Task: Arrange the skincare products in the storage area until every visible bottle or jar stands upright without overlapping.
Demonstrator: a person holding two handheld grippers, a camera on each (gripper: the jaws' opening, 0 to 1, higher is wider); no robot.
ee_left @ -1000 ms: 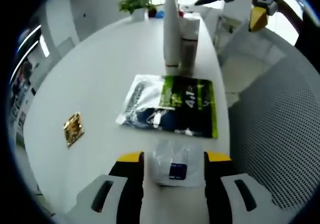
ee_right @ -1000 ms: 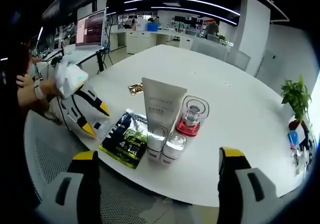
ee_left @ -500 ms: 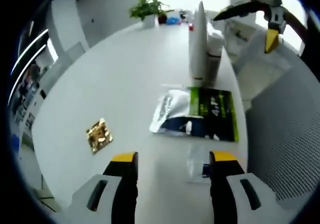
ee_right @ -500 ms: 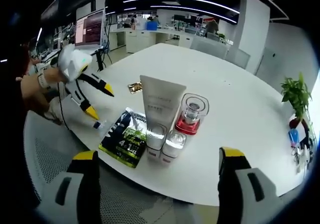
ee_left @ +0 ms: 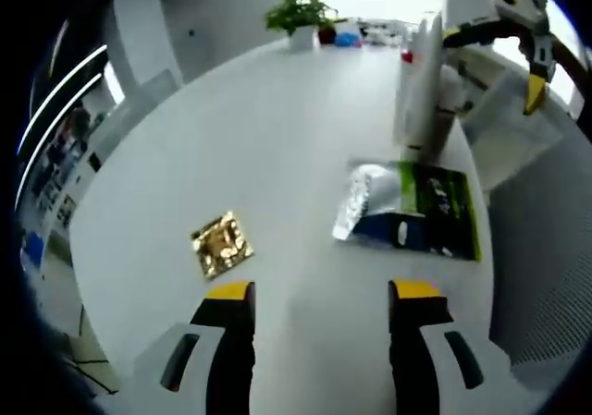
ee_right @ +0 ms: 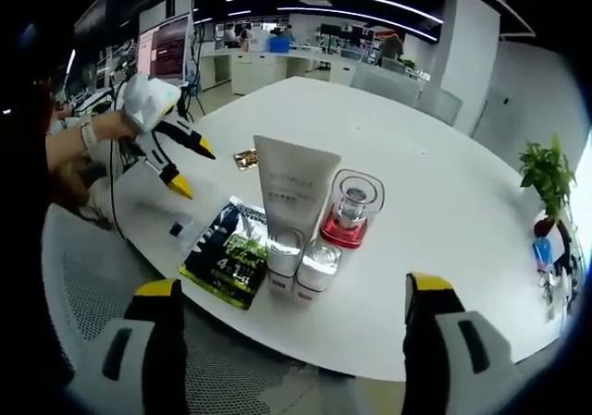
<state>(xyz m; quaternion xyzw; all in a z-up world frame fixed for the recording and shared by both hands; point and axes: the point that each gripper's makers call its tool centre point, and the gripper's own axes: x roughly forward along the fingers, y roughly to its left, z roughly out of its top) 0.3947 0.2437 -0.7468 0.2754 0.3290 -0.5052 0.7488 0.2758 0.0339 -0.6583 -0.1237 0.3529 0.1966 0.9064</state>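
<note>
Two views, taken in turn. Left gripper view: left gripper (ee_left: pixel 319 304) fingers apart, empty, over bare white surface (ee_left: pixel 231 147); gold sachet (ee_left: pixel 220 243) and green-black pouch (ee_left: pixel 421 216) lie flat.

Right gripper view: right gripper (ee_right: pixel 291 318) fingers apart, empty. White tube (ee_right: pixel 294 193), two small bottles (ee_right: pixel 301 262) and red-based jar (ee_right: pixel 350 213) stand upright, tightly grouped. Small sachet (ee_right: pixel 178 225) lies near the edge.

Risk: reaching the pouch could topple the bottles beside it. Jar contents can't be made out.
</note>
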